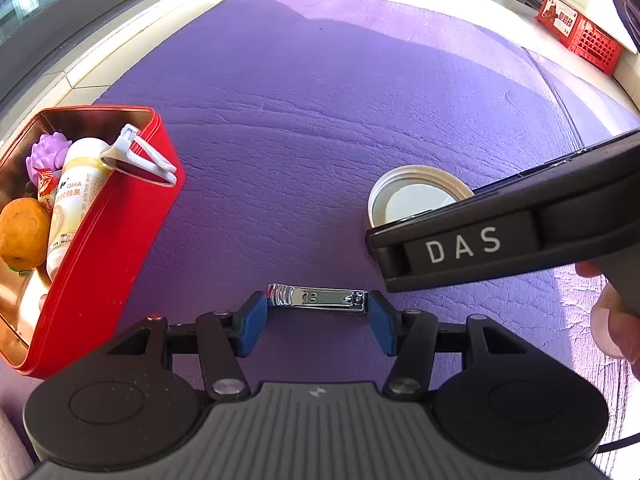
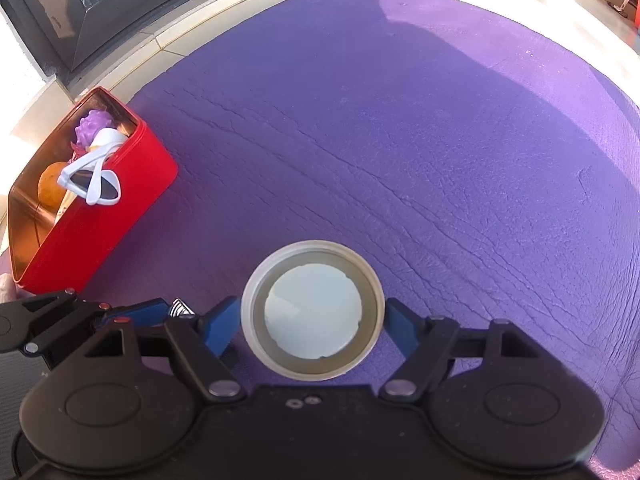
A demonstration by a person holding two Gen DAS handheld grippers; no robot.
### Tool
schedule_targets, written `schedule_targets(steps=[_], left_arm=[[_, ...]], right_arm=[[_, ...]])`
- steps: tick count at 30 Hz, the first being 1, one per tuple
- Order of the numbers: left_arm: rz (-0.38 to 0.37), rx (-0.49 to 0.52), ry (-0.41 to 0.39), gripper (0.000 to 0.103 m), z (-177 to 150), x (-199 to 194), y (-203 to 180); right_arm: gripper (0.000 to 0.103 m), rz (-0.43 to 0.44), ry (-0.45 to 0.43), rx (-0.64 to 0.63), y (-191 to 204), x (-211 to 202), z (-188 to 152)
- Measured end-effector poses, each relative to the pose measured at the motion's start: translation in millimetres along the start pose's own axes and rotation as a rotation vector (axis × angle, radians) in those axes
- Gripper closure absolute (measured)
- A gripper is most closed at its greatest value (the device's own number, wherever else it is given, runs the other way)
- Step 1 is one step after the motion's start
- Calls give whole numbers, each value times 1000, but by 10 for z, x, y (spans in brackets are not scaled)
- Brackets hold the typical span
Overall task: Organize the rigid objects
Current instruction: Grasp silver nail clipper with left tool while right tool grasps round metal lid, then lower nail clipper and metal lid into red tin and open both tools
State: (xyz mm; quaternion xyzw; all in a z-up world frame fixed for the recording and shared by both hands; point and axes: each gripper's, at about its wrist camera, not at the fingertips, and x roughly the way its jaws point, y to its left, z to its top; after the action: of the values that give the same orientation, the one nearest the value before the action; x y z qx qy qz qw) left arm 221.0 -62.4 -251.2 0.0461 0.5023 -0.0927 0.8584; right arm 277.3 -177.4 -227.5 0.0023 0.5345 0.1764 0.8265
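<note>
Left wrist view, left to right. A red rectangular metal tin (image 1: 120, 240) with a gold-toned interior rests on the wrinkled purple mat (image 1: 340, 100). Inside it lie a purple knobbly toy (image 1: 48, 152), a white cylindrical bottle with printed label (image 1: 76, 196) and an orange round fruit (image 1: 22, 232); a white plastic clip (image 1: 140, 156) sits on the bottle and overhangs the tin's rim. At bottom centre, the left gripper (image 1: 318, 322) stands with its blue-padded fingers (image 1: 252, 328) spread, one at each end of a shiny steel nail clipper (image 1: 318, 299) that lies flat on the mat; whether the pads touch it cannot be told. Further right, a round cream-rimmed jar lid (image 1: 412, 196) lies inner face up, partly covered by the black body of the right gripper, which is marked "DAS". A hand (image 1: 612, 320) appears at the right edge.

Right wrist view, left to right. The red tin (image 2: 132, 184) sits at the far left, the white clip (image 2: 92, 178) across its contents. The left gripper's blue finger (image 2: 140, 312) and the end of the nail clipper (image 2: 182, 307) show low on the left. The right gripper (image 2: 312, 326) is spread wide, its blue fingers (image 2: 218, 326) on both sides of the jar lid (image 2: 312, 312), just beside its rim; the lid rests on the purple mat (image 2: 440, 140).
</note>
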Motion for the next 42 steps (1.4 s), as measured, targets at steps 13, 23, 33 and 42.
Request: schedule_targets(steps=[13,23,33,42], left_arm=[[3,26,-58,49,192,-571,156],[15,14,-139,49,496,-1461,526],[72,-96,-190,49,657,-1930,1141],[168,-139,-149,49,646,-1621,1723]], right_arm=[[26,3,-65,83,-60,-651,-63],[26,52,-162,-21,400,-1475,66],[26,105,-189,-179,1104,-1698,190],[26,118,-127,-305,1711,-1283,370]])
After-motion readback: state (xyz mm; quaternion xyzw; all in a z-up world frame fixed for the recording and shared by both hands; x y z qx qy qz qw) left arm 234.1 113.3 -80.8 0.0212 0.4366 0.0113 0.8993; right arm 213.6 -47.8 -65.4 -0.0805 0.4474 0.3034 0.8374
